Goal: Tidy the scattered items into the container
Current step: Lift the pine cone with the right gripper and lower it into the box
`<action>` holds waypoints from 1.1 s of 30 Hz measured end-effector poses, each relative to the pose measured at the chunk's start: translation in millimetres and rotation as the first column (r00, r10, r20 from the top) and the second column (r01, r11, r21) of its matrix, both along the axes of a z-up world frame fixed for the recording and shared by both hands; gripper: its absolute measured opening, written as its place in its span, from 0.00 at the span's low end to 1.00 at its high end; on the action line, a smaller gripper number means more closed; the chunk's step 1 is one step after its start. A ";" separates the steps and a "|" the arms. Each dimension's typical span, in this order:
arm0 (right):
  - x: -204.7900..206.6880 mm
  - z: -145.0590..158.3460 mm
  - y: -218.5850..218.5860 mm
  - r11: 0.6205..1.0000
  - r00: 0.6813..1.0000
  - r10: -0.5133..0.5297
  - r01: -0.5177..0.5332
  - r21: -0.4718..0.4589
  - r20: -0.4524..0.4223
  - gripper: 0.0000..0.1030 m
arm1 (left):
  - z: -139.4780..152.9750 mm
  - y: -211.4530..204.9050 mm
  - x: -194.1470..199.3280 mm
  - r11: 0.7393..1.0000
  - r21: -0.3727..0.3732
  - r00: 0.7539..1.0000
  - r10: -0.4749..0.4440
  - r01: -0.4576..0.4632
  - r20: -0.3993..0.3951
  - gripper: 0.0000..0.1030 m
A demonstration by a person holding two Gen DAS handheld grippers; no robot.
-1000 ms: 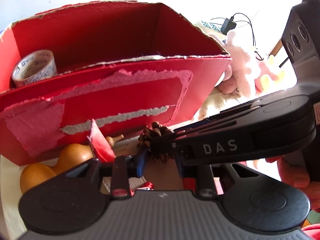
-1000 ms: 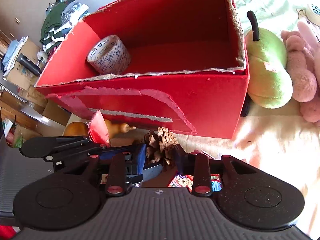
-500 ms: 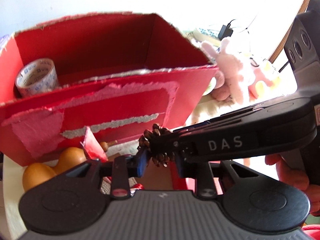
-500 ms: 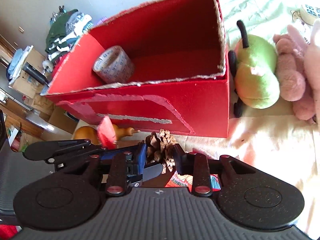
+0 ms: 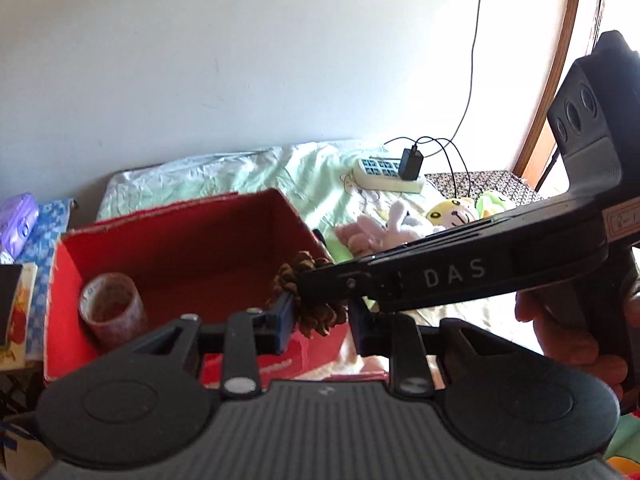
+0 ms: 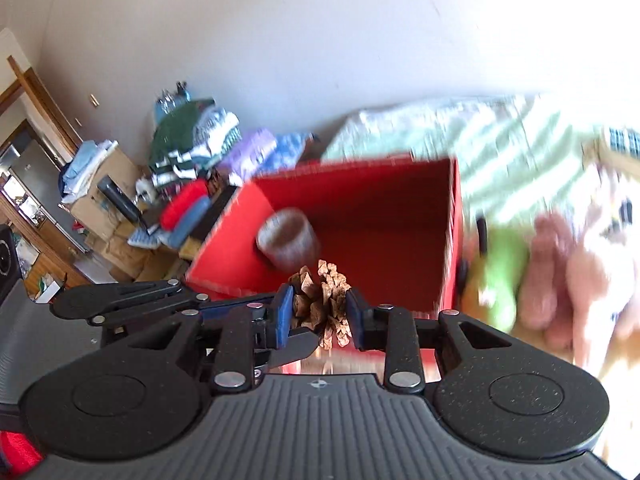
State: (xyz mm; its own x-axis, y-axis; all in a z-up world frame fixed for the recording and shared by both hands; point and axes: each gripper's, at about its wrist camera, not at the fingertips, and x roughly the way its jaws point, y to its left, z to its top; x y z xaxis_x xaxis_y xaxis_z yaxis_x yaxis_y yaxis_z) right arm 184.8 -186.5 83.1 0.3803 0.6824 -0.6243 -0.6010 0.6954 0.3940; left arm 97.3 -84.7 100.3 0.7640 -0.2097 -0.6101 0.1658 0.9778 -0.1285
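Note:
A brown pine cone (image 5: 320, 316) hangs over the near rim of the red cardboard box (image 5: 180, 216), level with its top. My left gripper (image 5: 322, 324) is shut on the cone from both sides. My right gripper (image 6: 318, 316) is also shut on the pine cone (image 6: 326, 300), and its black arm (image 5: 460, 280) crosses the left wrist view from the right. The left gripper's fingertip (image 6: 292, 350) reaches in under the cone. Inside the box (image 6: 352, 168) a roll of clear tape (image 5: 112, 308) stands at the left end.
Plush toys (image 5: 384, 232) and a green plush (image 6: 504, 276) lie on the bed to the box's right. A power strip (image 5: 384, 170) with a charger sits behind them. Piled clothes (image 6: 188, 148) and boxes stand to the left. A hand (image 5: 560, 336) holds the right gripper.
Both grippers have lifted the pine cone from low in front of the box's front wall up to its rim. The gourd and the red scrap have dropped out of view.

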 end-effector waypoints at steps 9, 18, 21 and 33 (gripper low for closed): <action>48.9 -24.7 60.5 1.000 0.999 0.022 -0.023 -0.018 -0.038 0.30 | -17.6 50.4 59.3 0.997 0.061 0.995 0.055 -0.050 -0.084 0.22; 68.5 -71.7 105.6 0.996 0.983 0.012 -0.028 -0.084 -0.186 0.29 | -69.8 104.0 89.3 0.997 0.056 0.965 0.070 -0.058 -0.253 0.19; 73.8 -80.3 114.7 0.996 0.972 0.011 -0.032 -0.088 -0.235 0.29 | -76.2 114.3 92.9 0.997 0.058 0.955 0.071 -0.057 -0.289 0.19; 93.3 -118.7 149.5 0.988 0.866 -0.072 -0.008 -0.156 -0.495 0.29 | -109.2 143.5 108.9 0.995 0.078 0.885 0.087 -0.057 -0.458 0.21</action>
State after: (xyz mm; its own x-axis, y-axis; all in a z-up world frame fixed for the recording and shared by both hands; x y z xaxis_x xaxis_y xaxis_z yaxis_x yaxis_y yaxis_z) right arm 278.2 -37.1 -35.6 0.0117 0.5598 -0.8286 -0.3287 0.7847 0.5255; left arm 206.2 58.7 -8.9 0.4057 -0.1161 -0.9066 0.0318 0.9931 -0.1130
